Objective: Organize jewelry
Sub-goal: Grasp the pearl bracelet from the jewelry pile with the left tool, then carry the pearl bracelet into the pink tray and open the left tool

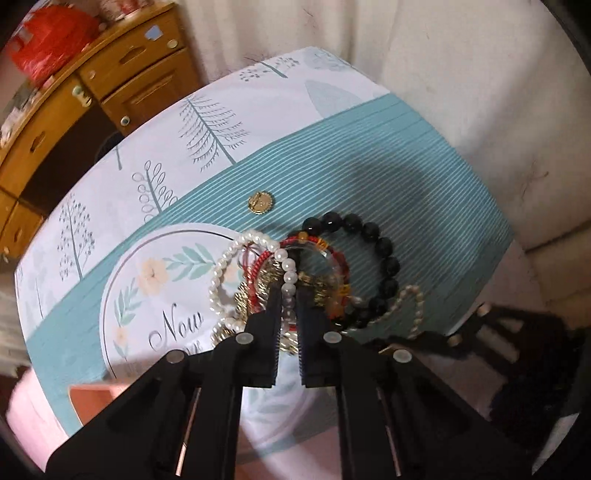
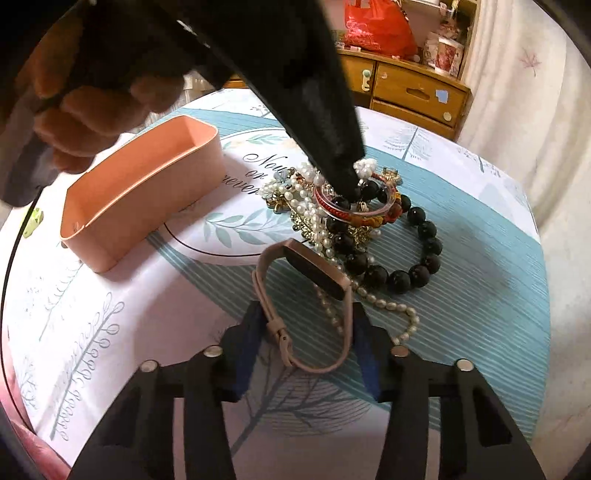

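Observation:
A heap of jewelry lies mid-table: a pearl strand, a black bead bracelet, red and clear bangles, gold pieces. My left gripper is shut on the pearl strand, its tip down in the heap; it shows from above in the right wrist view. A pink watch lies near the heap. My right gripper is open, its fingers on either side of the watch band. A gold round charm lies apart beyond the heap.
A pink open box stands left of the heap on the patterned tablecloth; its corner shows in the left wrist view. A wooden cabinet with a red bag stands behind the table. A white curtain hangs alongside.

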